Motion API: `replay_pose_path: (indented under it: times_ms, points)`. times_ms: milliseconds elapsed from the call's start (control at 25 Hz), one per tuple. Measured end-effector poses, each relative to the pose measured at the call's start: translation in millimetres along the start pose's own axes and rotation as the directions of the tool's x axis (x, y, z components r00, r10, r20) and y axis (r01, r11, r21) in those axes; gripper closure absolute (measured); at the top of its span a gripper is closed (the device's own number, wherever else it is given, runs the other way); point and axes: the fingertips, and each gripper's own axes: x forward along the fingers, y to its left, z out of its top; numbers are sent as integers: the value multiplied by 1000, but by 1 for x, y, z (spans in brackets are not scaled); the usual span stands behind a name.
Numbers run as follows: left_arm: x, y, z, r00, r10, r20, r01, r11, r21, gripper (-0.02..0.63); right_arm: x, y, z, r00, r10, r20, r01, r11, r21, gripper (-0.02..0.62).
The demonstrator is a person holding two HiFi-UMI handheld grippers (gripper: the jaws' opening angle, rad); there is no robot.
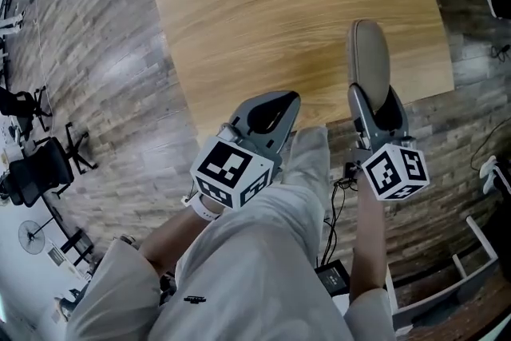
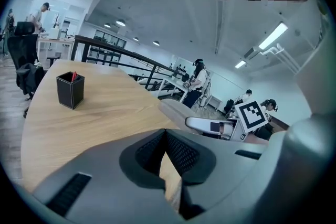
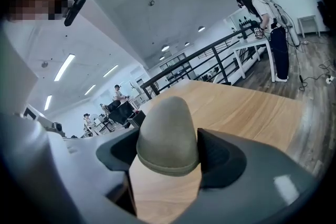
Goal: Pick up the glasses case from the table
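Right claw (image 1: 372, 109) pinching the near end of the glasses case (image 1: 368, 60), long axis running straight out from the jaws toward 12 o'clock, over the near edge of the worktop (image 1: 303, 20). Left claw (image 1: 268, 120) pressed together on nothing, sitting off at 9 o'clock of the case, near but apart. Looks like a straight raise for the right side alone from here; hard to say whether the case is clear of the wood or resting on it.
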Motion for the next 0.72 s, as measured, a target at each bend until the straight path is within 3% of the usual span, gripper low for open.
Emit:
replay_pose_path:
  times_ms: [720]
  points:
    - [-64,-4,35,994,21,104,-18,1000,-24,600,-45,82,65,989,90,115,-93,995,23,238]
